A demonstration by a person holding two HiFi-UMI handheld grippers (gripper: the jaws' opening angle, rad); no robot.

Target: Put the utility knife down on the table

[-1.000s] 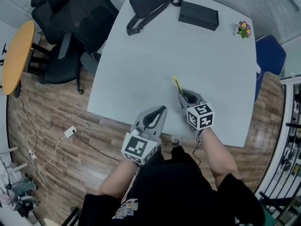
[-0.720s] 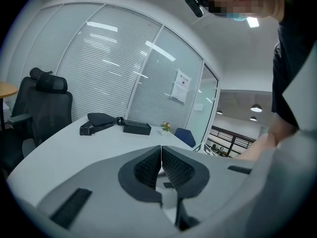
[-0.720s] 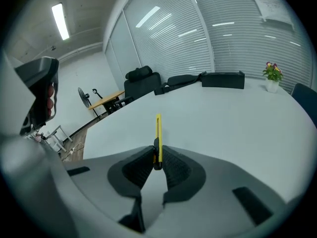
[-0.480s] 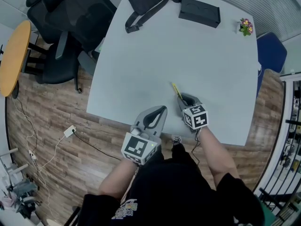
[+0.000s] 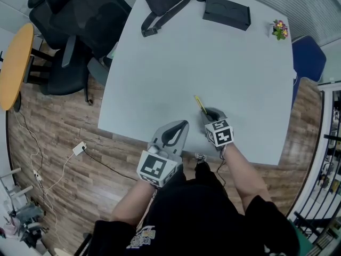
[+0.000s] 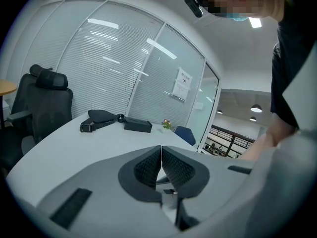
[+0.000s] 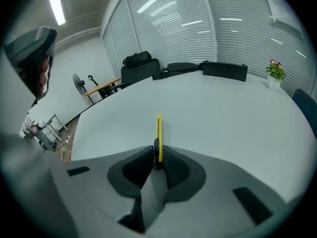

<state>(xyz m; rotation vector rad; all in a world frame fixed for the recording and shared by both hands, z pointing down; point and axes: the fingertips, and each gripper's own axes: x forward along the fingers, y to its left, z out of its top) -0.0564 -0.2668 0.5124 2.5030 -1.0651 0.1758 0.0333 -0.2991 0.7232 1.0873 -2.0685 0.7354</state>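
The yellow utility knife (image 5: pixel 200 104) (image 7: pixel 158 133) sticks out forward from my right gripper (image 5: pixel 209 113) (image 7: pixel 157 157), whose jaws are shut on its rear end. It lies low over the grey table (image 5: pixel 176 68), and I cannot tell from these views whether it touches the top. My left gripper (image 5: pixel 178 128) (image 6: pixel 161 158) hovers at the table's near edge, left of the right one, shut with nothing between its pads.
A black sling bag (image 5: pixel 166 0) (image 6: pixel 100 118) and a black box (image 5: pixel 227 13) (image 7: pixel 225 70) lie at the table's far end, a small flower pot (image 5: pixel 278 30) (image 7: pixel 273 75) at the far right corner. Black office chairs (image 5: pixel 74 25) stand left of the table.
My right gripper with the knife has drawn slightly back toward the near edge and lower. The left gripper has stayed put.
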